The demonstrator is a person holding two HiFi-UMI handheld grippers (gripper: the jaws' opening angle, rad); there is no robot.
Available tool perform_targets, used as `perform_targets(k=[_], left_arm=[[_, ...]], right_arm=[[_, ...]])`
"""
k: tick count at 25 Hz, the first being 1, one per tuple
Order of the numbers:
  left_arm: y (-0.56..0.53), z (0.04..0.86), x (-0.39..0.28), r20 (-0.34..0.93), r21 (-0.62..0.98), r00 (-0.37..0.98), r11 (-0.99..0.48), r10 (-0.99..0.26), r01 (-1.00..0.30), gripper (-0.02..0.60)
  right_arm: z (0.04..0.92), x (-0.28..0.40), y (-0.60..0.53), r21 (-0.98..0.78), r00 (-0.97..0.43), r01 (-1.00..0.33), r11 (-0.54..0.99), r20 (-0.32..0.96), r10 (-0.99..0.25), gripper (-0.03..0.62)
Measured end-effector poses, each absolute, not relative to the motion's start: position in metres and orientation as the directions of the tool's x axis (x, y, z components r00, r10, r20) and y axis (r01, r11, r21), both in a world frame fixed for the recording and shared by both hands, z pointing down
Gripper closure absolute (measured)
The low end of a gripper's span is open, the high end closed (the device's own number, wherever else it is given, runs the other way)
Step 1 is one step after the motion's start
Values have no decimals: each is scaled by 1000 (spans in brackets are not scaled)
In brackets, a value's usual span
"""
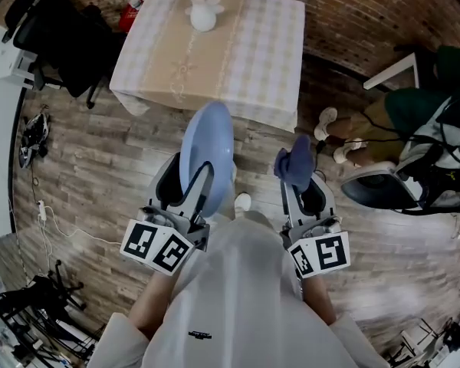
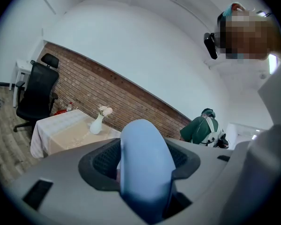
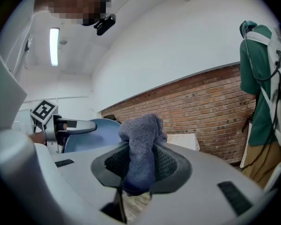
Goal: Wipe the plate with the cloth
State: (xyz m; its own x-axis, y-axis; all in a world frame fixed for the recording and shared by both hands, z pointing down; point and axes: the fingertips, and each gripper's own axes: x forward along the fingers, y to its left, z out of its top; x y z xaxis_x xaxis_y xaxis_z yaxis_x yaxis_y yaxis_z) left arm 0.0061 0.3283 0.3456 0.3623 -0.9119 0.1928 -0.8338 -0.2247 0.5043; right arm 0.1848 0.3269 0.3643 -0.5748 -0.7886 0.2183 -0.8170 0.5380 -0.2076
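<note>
one pale blue plate (image 1: 207, 144) clamped by left gripper (image 1: 195, 192); right gripper (image 1: 299, 192) pinches bunched cloth (image 1: 295, 163)

There are two claws, the left claw (image 1: 202, 181) and the right claw (image 1: 297, 181). Each bears one marker cube, which makes two: the left cube (image 1: 157, 245) and the right cube (image 1: 320, 255). There is one blue plate (image 1: 207, 148) and one blue cloth (image 1: 295, 163). One bench (image 1: 253, 60) stands on the floor, with one white vase (image 1: 203, 15) on it. There is one black office chair (image 1: 61, 37) and one person in green (image 1: 414, 110).
</note>
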Motion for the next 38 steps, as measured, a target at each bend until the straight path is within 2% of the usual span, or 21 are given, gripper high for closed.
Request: perform_targets(k=[10, 21, 29, 38], left_arm=[[174, 346, 19, 187, 523, 444, -294, -876, -800, 316], [-22, 329, 3, 154, 525, 568, -420, -809, -740, 316], [-83, 331, 3, 142, 533, 618, -467, -773, -706, 316], [-99, 320, 24, 123, 525, 673, -527, -730, -668, 316]], right_arm=[[353, 173, 199, -186, -576, -817, 546, 232, -784, 468], [335, 134, 12, -142, -500, -866, 479, 228, -836, 468], [352, 111, -56, -145, -502, -865, 480, 276, -820, 468], [354, 88, -84, -50, -590, -795, 605, 301, -750, 468]])
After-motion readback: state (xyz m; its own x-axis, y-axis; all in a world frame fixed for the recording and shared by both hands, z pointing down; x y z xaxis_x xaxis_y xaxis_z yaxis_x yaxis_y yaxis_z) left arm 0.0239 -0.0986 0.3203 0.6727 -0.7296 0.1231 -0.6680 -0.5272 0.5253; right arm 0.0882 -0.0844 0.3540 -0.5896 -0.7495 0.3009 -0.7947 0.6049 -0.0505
